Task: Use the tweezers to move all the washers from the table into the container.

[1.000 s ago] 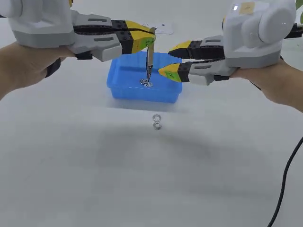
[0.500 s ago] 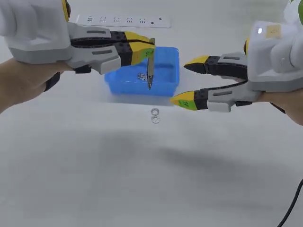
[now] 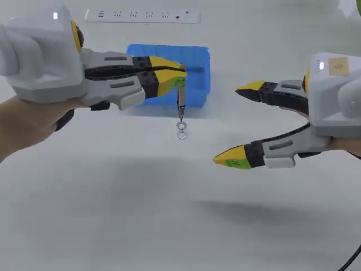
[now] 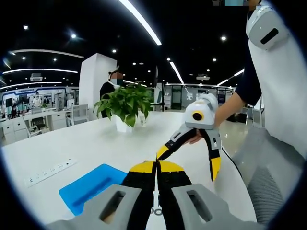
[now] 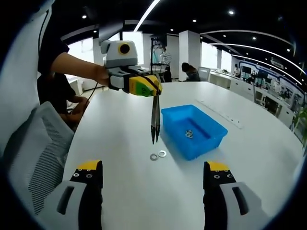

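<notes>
Two small metal washers [image 3: 181,131] lie side by side on the white table, just in front of the blue container [image 3: 194,62]. My left gripper [image 3: 179,76] is shut on a pair of tweezers [image 3: 181,104], which hang tip-down right above the washers. In the right gripper view the tweezers [image 5: 155,117] hover just over the table washers [image 5: 158,155], and more washers [image 5: 189,134] rest inside the container [image 5: 206,139]. My right gripper [image 3: 240,124] stands wide open to the right of the washers, holding nothing.
A white power strip [image 3: 141,15] lies along the table behind the container. A black cable [image 3: 351,254] trails at the lower right. Potted plant [image 4: 125,103] and a seated person's office chair [image 5: 33,158] stand beyond the table.
The tweezers have come out of the blue container and now hang over the two washers on the table. My right gripper has drawn back to the right and lower.
</notes>
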